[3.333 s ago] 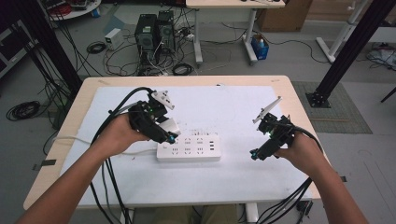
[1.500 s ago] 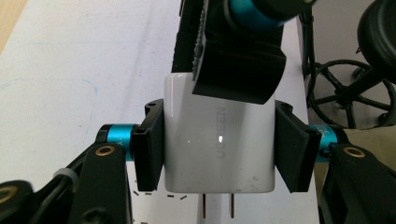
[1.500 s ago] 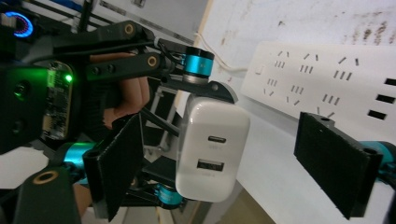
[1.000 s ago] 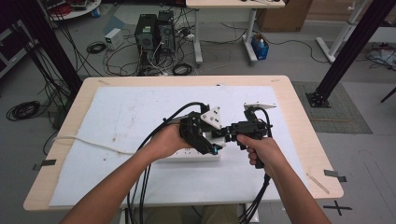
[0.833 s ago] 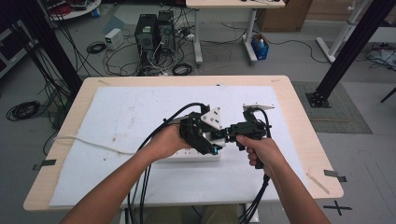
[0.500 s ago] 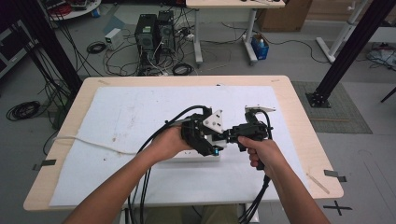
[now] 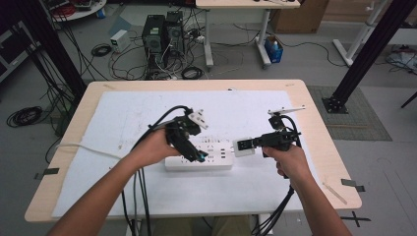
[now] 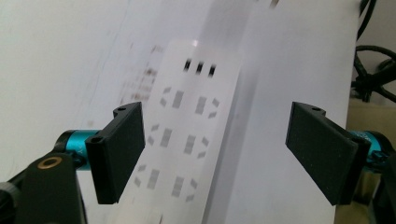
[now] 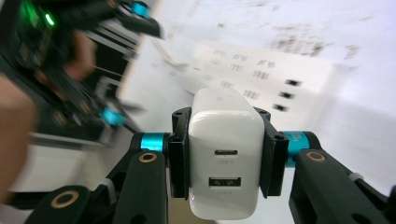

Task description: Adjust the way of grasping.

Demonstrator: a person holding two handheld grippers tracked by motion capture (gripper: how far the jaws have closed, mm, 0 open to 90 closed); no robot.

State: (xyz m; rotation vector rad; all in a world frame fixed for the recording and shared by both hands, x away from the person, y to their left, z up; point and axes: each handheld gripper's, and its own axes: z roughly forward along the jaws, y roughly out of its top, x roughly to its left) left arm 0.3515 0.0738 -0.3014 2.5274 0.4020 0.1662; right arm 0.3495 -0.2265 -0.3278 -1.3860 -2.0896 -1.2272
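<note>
A wooden table (image 7: 319,147) takes up the middle of the room, with a white sheet (image 7: 123,118) spread over most of its top. Beyond its far edge, around twelve o'clock, two computer towers (image 7: 160,34) stand on the floor amid loose cables.

On the sheet, a little nearer than the table's centre, lies a white power strip (image 7: 216,158), long side running from nine to three o'clock; its cord (image 7: 83,146) trails off toward nine o'clock.

The person's left hand (image 7: 150,147) brings the left gripper (image 7: 199,156) down over the strip's nine o'clock half. Its jaws have just been opening and now stand spread wide; in the left gripper view the two black pads sit well apart, the strip (image 8: 182,135) running up between them below, and nothing is pinched.

The right hand (image 7: 287,160) holds the right gripper (image 7: 246,146) level at about three o'clock from the strip, pointing toward nine o'clock. Its jaws are clamped on a white charger (image 7: 243,146), which hangs just off the strip's three o'clock end, above the sheet. In the right gripper view the charger (image 9: 224,158) is squeezed on both flanks by the pads, two ports facing the camera, with the strip (image 9: 261,70) blurred beyond it and the left gripper (image 9: 116,112) at nine o'clock.
</note>
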